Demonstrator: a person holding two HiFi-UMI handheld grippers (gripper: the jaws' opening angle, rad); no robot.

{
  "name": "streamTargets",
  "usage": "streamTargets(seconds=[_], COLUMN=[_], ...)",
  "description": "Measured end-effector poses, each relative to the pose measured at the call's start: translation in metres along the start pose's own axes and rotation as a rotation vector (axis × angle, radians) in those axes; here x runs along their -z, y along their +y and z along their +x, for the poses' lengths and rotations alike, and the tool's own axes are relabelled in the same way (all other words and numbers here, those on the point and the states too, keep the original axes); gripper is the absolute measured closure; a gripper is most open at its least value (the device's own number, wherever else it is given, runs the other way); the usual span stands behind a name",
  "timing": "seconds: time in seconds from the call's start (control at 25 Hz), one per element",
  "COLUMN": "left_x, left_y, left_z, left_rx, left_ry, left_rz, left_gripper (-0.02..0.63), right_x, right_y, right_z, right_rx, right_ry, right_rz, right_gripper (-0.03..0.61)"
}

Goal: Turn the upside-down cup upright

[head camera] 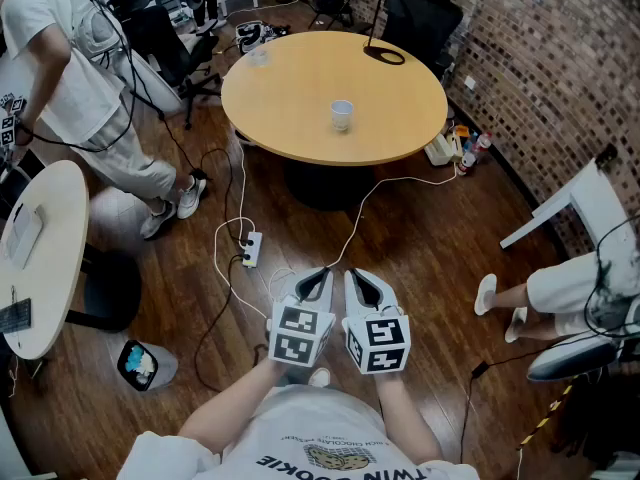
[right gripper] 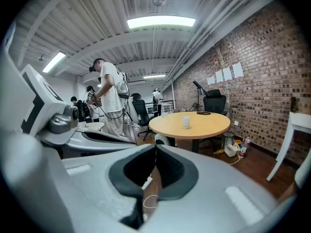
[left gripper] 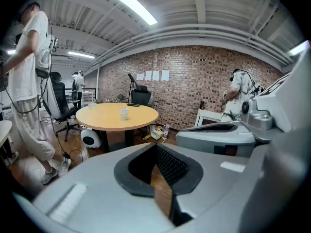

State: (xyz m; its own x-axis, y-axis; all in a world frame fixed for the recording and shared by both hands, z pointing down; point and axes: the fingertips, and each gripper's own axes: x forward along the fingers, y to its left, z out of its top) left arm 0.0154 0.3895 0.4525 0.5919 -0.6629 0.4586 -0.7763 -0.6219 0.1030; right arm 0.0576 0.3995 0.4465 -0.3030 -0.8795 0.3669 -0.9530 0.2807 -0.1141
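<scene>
Sitting on round table (head camera: 300, 78), cup (head camera: 341, 114) well ahead, left gripper (head camera: 324, 272), right gripper (head camera: 351, 274) both pressed together

Right tongs (right gripper: 155, 148), jaws together, nothing between. Cup (right gripper: 186, 122) on round tabletop (right gripper: 209, 125) at 1 o'clock, well apart. Person (right gripper: 111, 98) standing at 11 o'clock. Brick wall (right gripper: 262, 81) at 3 o'clock.

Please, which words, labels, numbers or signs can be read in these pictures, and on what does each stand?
"TWIN COOKIE": printed on the person's shirt, seen upside down, partly cut by the picture's lower edge.
Square markers on the left tool and right tool: black-and-white patterns, no letters.
Paper sheets on the brick wall: too small to read.
</scene>
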Motion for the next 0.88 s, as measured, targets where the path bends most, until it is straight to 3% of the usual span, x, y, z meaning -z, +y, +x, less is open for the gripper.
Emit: streamTargets(seconds=[0.32, 0.88], left_x=[-0.007, -0.089], left_y=[0.043, 0.168], left_z=[0.066, 0.187], left_rx=[0.014, 0.112], left_ry=[0.01, 0.013], left_rz=[-0.011, -0.013], left_gripper=[0.611, 0.611], right_x=[-0.008, -0.08], right_y=[-0.028, -0.064], right_z=[0.072, 0.237], right_rx=[0.003, 0.086], right_ry=[0.019, 0.086], right_rz=[-0.029, -0.11], right_gripper=[0.575, 0.574])
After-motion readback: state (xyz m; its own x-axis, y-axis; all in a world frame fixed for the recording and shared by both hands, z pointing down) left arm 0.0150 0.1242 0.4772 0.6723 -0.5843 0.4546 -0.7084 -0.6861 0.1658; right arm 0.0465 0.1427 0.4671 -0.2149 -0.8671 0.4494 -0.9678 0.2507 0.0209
